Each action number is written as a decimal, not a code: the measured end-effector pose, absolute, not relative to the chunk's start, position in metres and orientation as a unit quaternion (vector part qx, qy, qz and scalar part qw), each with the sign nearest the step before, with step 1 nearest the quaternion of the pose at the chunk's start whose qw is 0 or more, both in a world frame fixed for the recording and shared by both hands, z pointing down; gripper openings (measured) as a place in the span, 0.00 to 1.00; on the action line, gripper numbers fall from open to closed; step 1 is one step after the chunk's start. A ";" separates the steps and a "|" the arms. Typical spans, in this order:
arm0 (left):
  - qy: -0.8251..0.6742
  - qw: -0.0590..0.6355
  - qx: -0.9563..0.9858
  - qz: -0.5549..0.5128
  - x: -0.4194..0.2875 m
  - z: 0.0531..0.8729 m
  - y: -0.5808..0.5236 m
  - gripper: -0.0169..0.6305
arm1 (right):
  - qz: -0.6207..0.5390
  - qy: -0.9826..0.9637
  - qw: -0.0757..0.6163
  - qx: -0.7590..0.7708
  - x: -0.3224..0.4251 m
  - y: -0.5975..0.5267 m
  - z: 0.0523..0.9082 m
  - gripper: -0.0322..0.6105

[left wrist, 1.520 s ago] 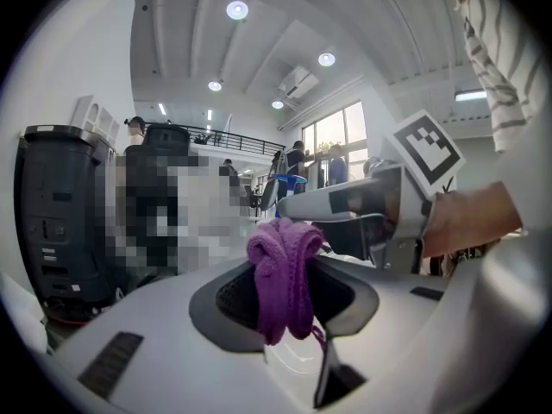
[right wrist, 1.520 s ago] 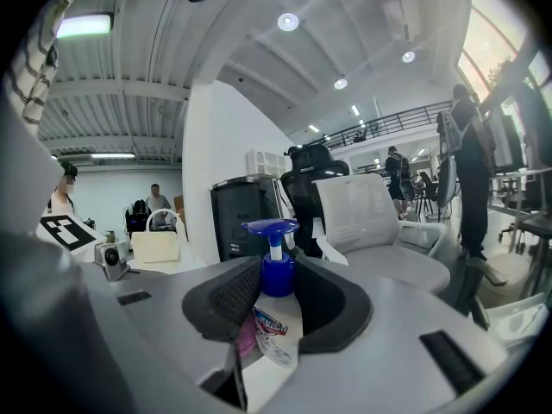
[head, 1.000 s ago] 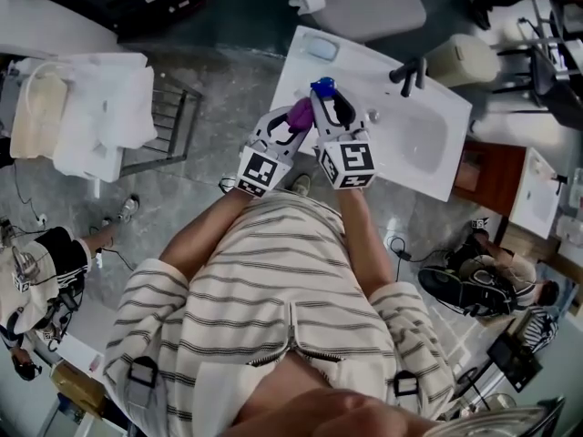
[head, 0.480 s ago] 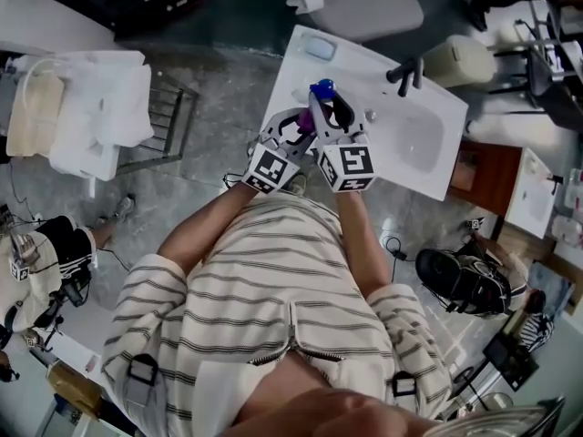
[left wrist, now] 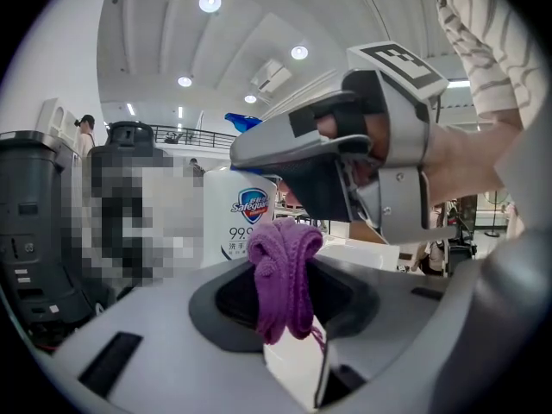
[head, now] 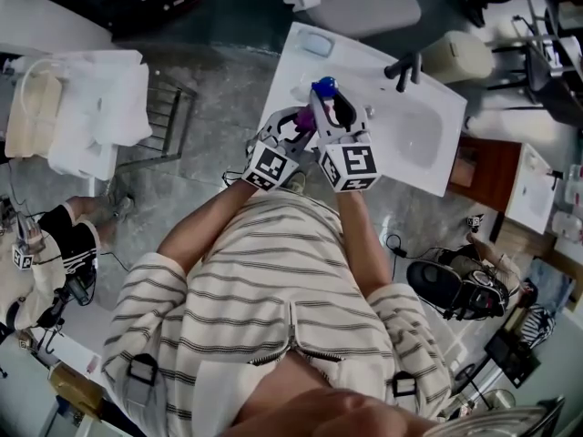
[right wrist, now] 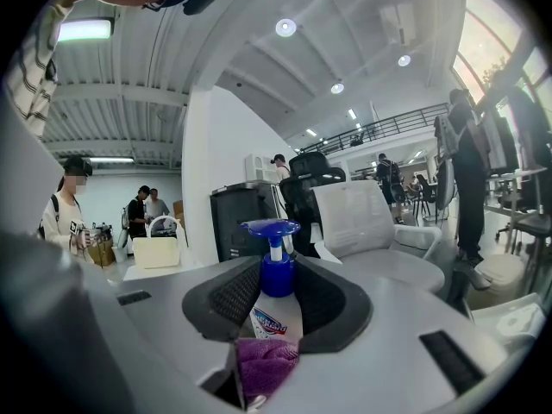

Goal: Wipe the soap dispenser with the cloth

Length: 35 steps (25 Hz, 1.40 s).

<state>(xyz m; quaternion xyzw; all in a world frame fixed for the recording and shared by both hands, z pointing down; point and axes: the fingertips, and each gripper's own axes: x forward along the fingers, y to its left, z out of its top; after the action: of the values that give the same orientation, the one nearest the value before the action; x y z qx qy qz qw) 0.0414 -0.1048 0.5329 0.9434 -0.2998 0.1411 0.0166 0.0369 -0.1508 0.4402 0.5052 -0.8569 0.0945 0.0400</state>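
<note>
- A person in a striped shirt (head: 273,271) stands at a white counter (head: 296,66), a gripper in each hand, both reaching over its near left part.
- The right gripper (right wrist: 278,296) has its jaws closed on the dispenser (right wrist: 278,276). The white bottle with the blue pump stands upright between the ribbed pads, its label facing that gripper's camera.
- In the head view the dispenser's blue pump shows just past the right gripper's tips, over the counter and left of the basin (head: 414,139). Whether the bottle's base rests on the counter cannot be told.
- The left gripper (left wrist: 285,293) pinches the cloth (left wrist: 285,274), a purple knit bunched into a wad that rises above the jaws and hangs down between them.
- The left gripper's tips sit just beside the right gripper's, on its left, with the cloth facing the bottle's side.
- In the right gripper view the purple wad lies low against the bottle, below the label.
- A dark tap (head: 404,67) stands at the basin's far edge, and a pale dish (head: 319,44) sits at the counter's far left corner.
- A white chair (head: 364,3) stands beyond the counter.
</note>
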 end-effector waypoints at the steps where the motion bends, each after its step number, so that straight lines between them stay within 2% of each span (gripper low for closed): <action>1: -0.300 0.016 0.943 0.142 0.041 0.534 -0.105 0.23 | 0.094 -0.857 0.040 0.505 0.037 -0.151 0.441 0.25; 24: -0.349 0.042 0.928 0.121 -0.008 0.520 -0.115 0.23 | 0.104 -0.851 0.031 0.514 0.043 -0.151 0.446 0.25; 35: -0.276 0.086 0.951 0.108 -0.026 0.513 -0.140 0.23 | 0.114 -0.860 0.035 0.496 0.047 -0.145 0.454 0.25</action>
<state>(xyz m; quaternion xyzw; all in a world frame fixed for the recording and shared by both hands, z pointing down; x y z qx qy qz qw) -0.0260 -0.1403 0.5133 0.9511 -0.2764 0.1078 0.0857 0.0467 -0.1451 0.4542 0.4961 -0.8600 0.1140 0.0353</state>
